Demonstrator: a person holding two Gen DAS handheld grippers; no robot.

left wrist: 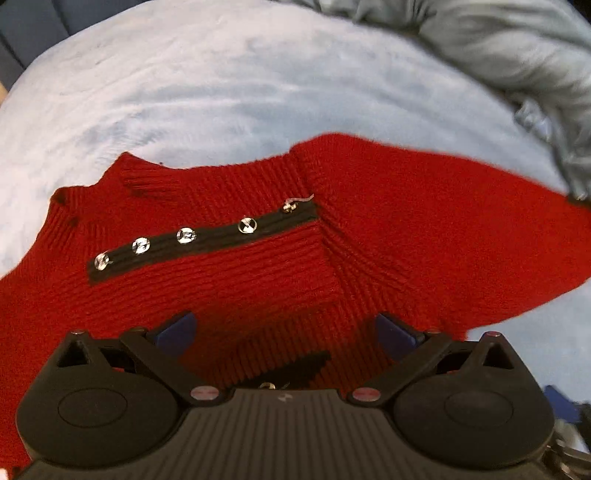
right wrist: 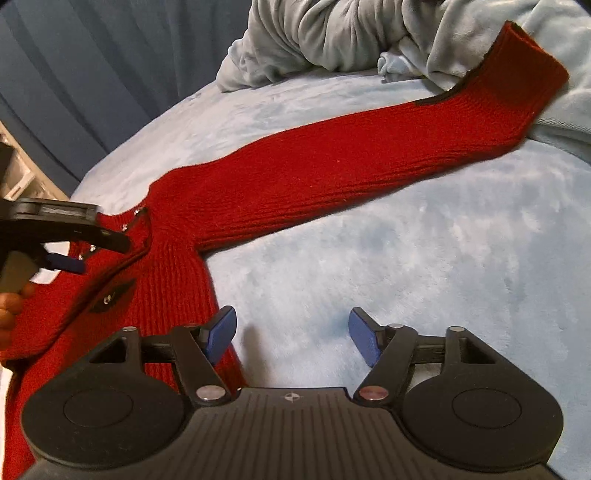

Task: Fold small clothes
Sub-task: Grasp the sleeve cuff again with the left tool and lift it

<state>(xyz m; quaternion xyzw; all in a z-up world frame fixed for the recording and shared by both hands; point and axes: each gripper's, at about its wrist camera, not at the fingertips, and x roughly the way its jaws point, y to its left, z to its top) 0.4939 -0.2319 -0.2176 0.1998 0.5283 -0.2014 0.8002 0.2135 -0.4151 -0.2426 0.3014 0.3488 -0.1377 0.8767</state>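
Two tongs, both spread wide and gripping nothing. The left tongs point(left wrist: 284, 328) hang over the body of one red knitted sweater point(left wrist: 258, 266), their two blue pads point(left wrist: 177, 330) apart with only knit showing between them; whether they touch the fabric cannot be told. The right tongs point(right wrist: 291, 338) stand with one pad over the sweater's edge at 9 o'clock and the other over bare bedding at 3 o'clock. The sweater lies flat on a pale blue blanket point(left wrist: 207, 81) on the bed. One black band point(left wrist: 199, 240) carries five shiny buttons in a row. One sleeve point(right wrist: 351, 162) runs out toward 2 o'clock, its cuff resting on one heap of crumpled grey-blue bedding point(right wrist: 332, 33).
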